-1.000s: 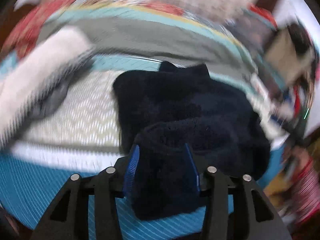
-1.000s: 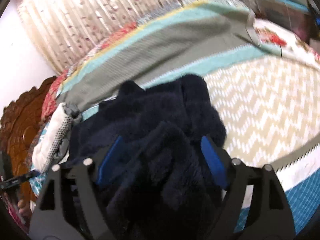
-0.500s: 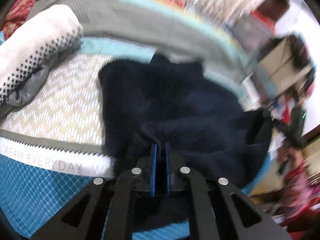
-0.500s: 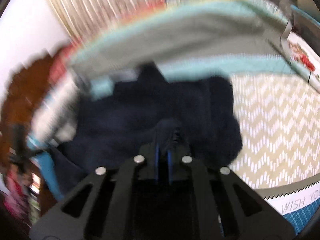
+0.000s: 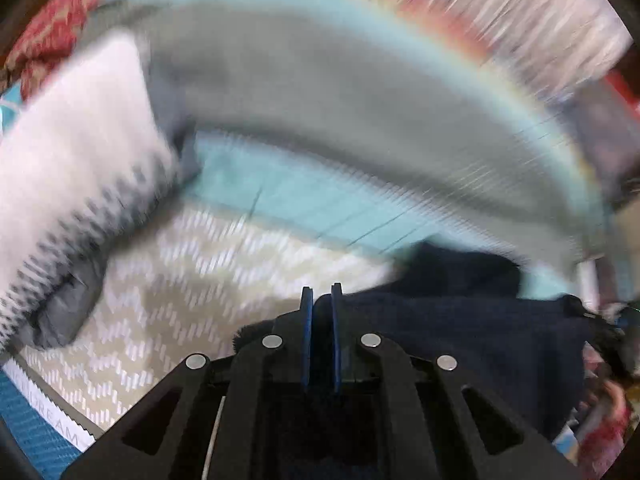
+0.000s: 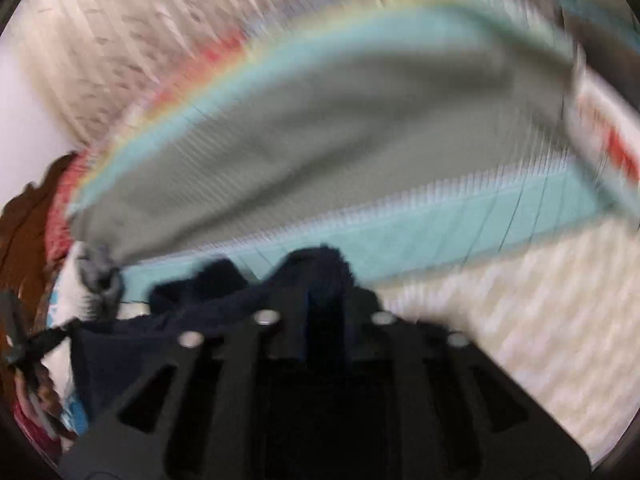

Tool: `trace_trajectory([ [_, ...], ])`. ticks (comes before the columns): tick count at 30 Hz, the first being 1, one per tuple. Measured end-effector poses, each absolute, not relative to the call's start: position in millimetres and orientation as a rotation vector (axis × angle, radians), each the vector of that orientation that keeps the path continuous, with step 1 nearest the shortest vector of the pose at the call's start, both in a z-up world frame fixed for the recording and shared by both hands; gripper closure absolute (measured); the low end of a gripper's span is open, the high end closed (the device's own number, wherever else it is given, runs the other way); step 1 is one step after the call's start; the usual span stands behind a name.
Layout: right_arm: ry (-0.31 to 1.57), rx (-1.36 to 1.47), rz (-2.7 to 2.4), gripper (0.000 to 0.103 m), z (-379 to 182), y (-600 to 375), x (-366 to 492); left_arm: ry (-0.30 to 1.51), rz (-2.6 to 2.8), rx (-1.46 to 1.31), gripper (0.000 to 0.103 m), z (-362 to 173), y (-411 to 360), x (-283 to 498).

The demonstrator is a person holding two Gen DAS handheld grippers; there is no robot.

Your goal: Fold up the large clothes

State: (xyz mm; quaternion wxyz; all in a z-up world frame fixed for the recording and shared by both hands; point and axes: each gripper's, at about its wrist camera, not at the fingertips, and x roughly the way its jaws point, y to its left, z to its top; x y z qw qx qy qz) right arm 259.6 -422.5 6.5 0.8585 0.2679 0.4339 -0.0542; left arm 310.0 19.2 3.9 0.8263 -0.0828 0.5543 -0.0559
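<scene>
Navy garment (image 5: 460, 320) — pinched in both tools — over bedspread (image 5: 224, 280).

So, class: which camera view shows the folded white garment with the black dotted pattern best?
The left wrist view. There the white garment with the black dotted pattern fills the left side, lying on the patterned bedspread, though blurred. The right wrist view shows only a small blurred white sliver at the left edge, beside the dark navy fleece garment.
</scene>
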Motion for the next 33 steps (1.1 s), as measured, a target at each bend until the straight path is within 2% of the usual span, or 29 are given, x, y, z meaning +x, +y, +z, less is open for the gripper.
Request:
trace_trajectory([
  [1, 0.932, 0.617, -0.124, 0.074, -9.7, -423.4, 261.1, 1.216, -0.097, -0.176, 0.086, -10.6, 18.2, 315.0],
  [3, 0.883, 0.766, -0.101, 0.058, -23.4, -436.7, 249.9, 1.256, -0.088, -0.217, 0.086, -34.2, 24.6, 320.7],
  [5, 0.761, 0.817, -0.108, 0.044, -10.0, -457.0, 229.3, 1.239, -0.090, -0.262, 0.083, -37.6, 35.3, 322.7],
  [6, 0.695, 0.796, -0.123, 0.039, 4.6, -463.4, 218.2, 1.237, -0.091, -0.281, 0.083, -36.9, 40.6, 323.6],
  [7, 0.616, 0.745, -0.146, 0.038, 25.3, -468.4, 202.8, 1.233, -0.102, -0.316, 0.083, -34.1, 47.2, 324.0],
  [11, 0.589, 0.517, 0.049, 0.039, 74.4, -428.0, 174.1, 1.146, -0.143, -0.445, 0.083, 2.3, 74.2, 311.3],
  [13, 0.639, 0.384, 0.190, 0.045, 78.2, -388.6, 169.3, 1.089, -0.158, -0.468, 0.083, 22.6, 86.4, 298.6],
  [15, 0.765, 0.252, 0.303, 0.057, 61.5, -338.6, 176.9, 1.004, -0.162, -0.470, 0.083, 48.3, 96.5, 275.0],
  [19, 0.946, 0.222, 0.263, 0.059, -0.5, -296.9, 227.5, 0.940, -0.351, -0.409, 0.083, 72.6, 59.0, 225.0],
  [23, 0.969, 0.262, 0.181, 0.059, -44.3, -295.3, 278.0, 0.974, -0.488, -0.300, 0.083, 51.9, 0.2, 195.2],
  [26, 0.948, 0.259, 0.159, 0.058, -46.4, -295.6, 280.7, 0.988, -0.481, -0.192, 0.083, 27.6, -30.7, 194.1],
  [28, 0.928, 0.266, 0.180, 0.059, -47.6, -302.3, 275.3, 0.934, -0.335, 0.005, 0.083, 6.1, -38.8, 206.2],
  [29, 0.914, 0.299, 0.196, 0.059, -46.4, -310.7, 268.7, 1.005, -0.226, 0.058, 0.083, -25.4, -29.6, 227.9],
  [31, 0.899, 0.365, 0.224, 0.063, -46.4, -317.7, 265.1, 1.088, -0.265, -0.137, 0.086, -50.3, -1.3, 246.5],
  [32, 0.899, 0.403, 0.240, 0.063, -45.5, -323.0, 260.8, 1.099, -0.261, -0.229, 0.092, -47.9, 11.1, 251.3],
  [33, 0.895, 0.411, 0.247, 0.063, -40.8, -321.6, 254.7, 1.100, -0.258, -0.233, 0.093, -44.3, 12.6, 252.6],
])
